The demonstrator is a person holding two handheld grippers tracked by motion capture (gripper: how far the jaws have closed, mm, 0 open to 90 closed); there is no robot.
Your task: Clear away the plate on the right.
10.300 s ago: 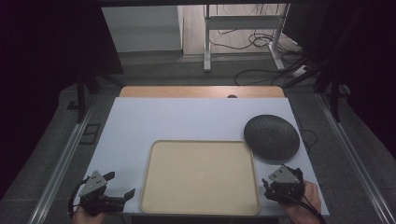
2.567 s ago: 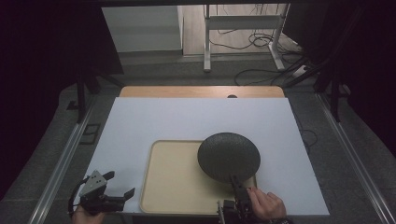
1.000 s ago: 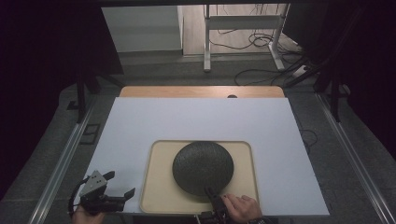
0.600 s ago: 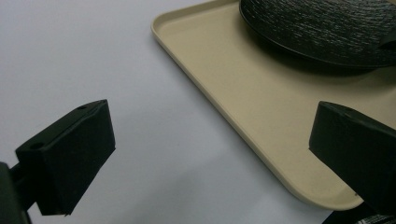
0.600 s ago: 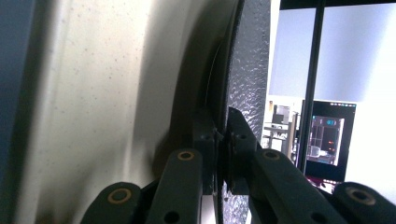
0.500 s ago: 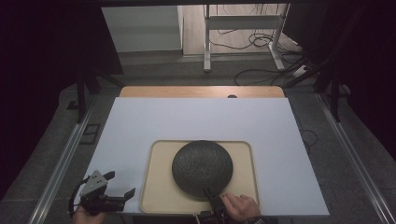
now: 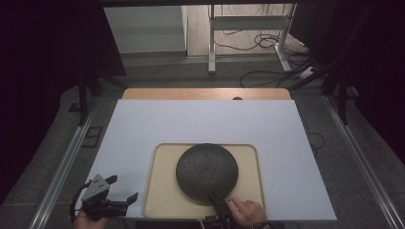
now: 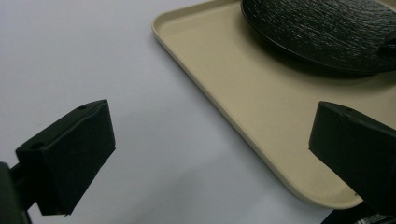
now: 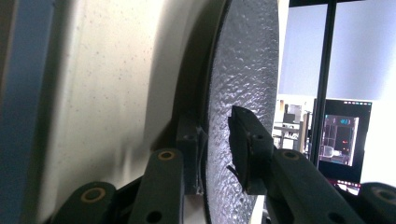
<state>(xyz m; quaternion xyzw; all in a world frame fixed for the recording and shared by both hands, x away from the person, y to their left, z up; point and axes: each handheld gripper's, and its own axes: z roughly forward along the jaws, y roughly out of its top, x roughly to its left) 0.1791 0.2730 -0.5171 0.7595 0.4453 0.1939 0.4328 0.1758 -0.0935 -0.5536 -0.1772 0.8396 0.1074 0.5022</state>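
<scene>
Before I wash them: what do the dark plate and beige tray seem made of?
Dark plate: probably stoneware or melamine, matte black; a pebbled texture glints in the right gripper view. Beige tray: likely plastic, smooth and faintly speckled, with a rounded moulded rim.

Black speckled plate (image 7: 206, 171); beige tray (image 7: 162, 191); white table (image 7: 200, 121).

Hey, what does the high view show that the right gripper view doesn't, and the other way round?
High view: the whole white table, the full outline of the beige tray, the left hand-held gripper open at the near left corner, and the person's hand at the tray's near edge.

Right gripper view: up close, the right hand-held gripper has jaws that have just been opening. They stand either side of the rim of the dark plate, and one pad appears lifted off its textured face.

Both: the dark plate lying on the beige tray.
</scene>
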